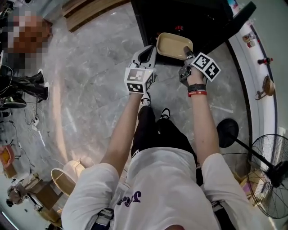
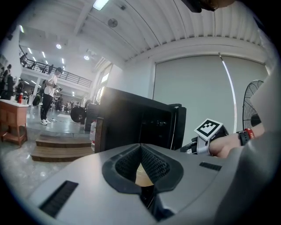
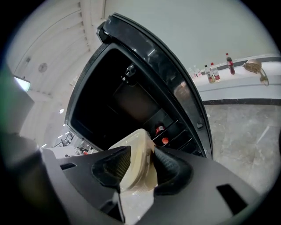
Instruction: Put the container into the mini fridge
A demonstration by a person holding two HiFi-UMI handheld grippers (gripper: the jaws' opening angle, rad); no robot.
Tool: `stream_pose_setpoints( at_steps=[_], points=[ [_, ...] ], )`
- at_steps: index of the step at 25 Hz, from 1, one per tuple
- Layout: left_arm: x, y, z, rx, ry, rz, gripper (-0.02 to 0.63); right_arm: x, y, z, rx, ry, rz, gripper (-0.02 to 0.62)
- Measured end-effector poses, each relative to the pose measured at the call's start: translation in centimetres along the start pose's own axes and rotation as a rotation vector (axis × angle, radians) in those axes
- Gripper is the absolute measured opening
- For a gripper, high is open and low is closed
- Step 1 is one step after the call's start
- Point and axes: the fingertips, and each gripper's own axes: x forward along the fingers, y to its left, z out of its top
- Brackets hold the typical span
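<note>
Both tongs, left (image 2: 141, 151) and right (image 3: 141, 153), pinch opposite edges of the container (image 1: 173, 45), held level just before the open fridge (image 3: 115, 90), its dark mouth straight ahead (door (image 3: 175, 85) swung right).

Pretty bright in here, white ceiling strip lights (image 2: 100, 4) doing the work, soft glare off the glossy grey marble floor (image 1: 90, 99). Inside of the black mini fridge (image 3: 109, 92) is properly dark. Both gripper views bulge hard at the edges, black corners, close-up bits blurry.
</note>
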Motion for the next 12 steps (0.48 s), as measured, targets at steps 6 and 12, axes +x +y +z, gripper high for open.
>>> stream_pose_setpoints(
  at_steps=[6, 12],
  points=[
    [1.9, 1.5, -3.3, 0.019, 0.026, -0.020, 0.020, 3.3, -2.0, -0.6, -0.016, 0.003, -0.016, 0.178],
    [3.8, 3.4, -6.6, 0.001, 0.048, -0.020, 0.020, 6.6, -3.4, -0.7, -0.020, -0.003, -0.027, 0.178]
  ],
)
